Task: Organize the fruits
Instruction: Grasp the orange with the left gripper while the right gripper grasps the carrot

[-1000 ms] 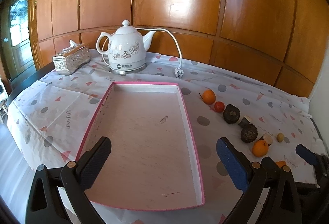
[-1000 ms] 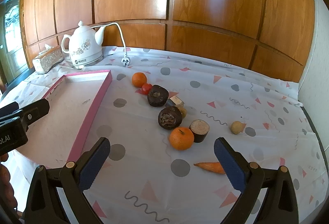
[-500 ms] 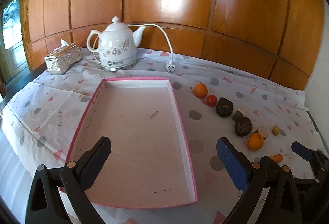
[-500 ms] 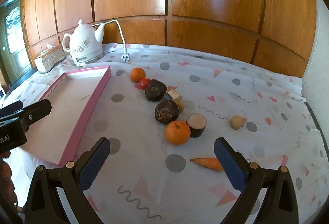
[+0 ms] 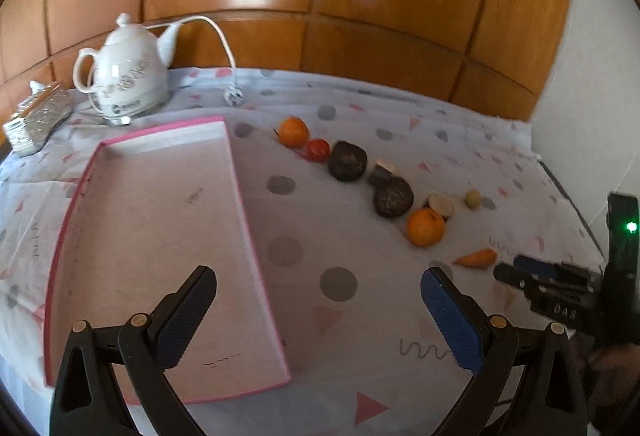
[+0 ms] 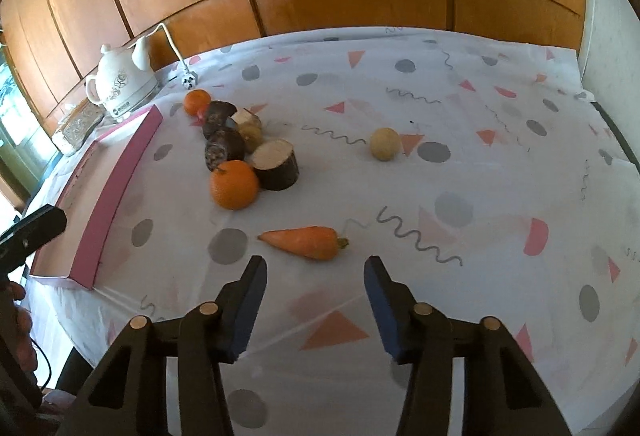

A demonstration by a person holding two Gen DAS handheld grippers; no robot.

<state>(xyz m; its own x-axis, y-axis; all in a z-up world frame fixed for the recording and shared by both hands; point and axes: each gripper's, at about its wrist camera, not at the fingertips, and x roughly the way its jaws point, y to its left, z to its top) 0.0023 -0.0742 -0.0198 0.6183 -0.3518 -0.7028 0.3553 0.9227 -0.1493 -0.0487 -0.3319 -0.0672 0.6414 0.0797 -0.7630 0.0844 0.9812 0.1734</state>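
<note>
Zero fruits in tray [image 5: 152,220]; task not started. Left view: left gripper [image 5: 320,310] spread wide, holding nothing, above tray edge. Right view: right gripper [image 6: 316,294] parted, unloaded, just short of carrot [image 6: 304,241]; orange [image 6: 234,184] and remaining produce lie on cloth beside tray.

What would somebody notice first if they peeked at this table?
Probably the carrot lying on the spotty tablecloth right in front of the open right gripper, with a bright orange and some dark round fruits bunched just beyond it. Next, the big pink tray to the left with nothing in it, and the white teapot standing behind it by the wooden wall.
</note>
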